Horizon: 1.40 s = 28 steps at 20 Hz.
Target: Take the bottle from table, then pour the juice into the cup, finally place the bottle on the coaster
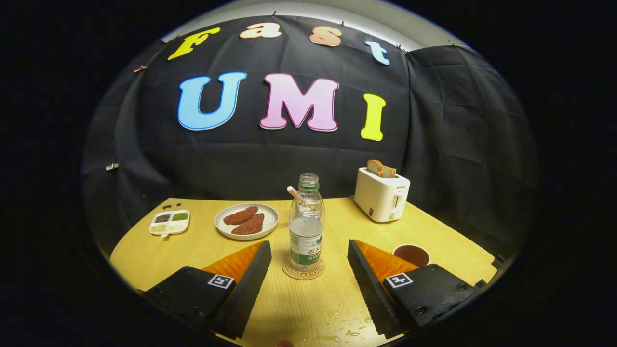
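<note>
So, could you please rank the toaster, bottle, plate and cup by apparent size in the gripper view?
1. Bottle, nearer the camera.
2. Toaster and plate: alike, unranked.
3. Cup.
The gripper is open, its fingers flanking the bottle.

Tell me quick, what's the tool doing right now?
Tool: open, holding nothing; the bottle stands on the coaster between its fingers, untouched.

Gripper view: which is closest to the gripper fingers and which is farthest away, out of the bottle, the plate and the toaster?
The gripper is open.
1. Bottle: upright on the coaster, between the fingers.
2. Plate: beyond the left finger, holding two brown patties.
3. Toaster: farthest, at the table's back near the wall, right side.
</note>
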### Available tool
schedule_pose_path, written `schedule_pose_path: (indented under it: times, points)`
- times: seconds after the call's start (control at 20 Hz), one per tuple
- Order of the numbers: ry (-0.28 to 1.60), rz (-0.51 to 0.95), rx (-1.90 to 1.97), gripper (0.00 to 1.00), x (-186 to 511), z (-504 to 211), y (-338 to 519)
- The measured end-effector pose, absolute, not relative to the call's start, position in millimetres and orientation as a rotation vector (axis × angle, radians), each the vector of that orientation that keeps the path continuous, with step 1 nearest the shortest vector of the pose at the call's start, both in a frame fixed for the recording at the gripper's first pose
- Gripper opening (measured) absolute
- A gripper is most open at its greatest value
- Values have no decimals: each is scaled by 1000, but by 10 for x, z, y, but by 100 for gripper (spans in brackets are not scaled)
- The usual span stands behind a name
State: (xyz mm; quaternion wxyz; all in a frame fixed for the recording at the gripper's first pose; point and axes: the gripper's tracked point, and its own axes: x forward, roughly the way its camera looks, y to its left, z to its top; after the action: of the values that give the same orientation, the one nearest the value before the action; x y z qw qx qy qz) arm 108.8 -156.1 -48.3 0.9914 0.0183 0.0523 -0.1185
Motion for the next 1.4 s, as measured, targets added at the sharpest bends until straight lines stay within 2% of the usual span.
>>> schedule_pose_path:
  times: [0.65,0.95,1.4]
  points:
    - [-27,-47,14,98,-340,165,-469]
    - [-13,-20,-18,97,-583,36,-296]
    - [-20,-22,16,97,-592,32,-197]
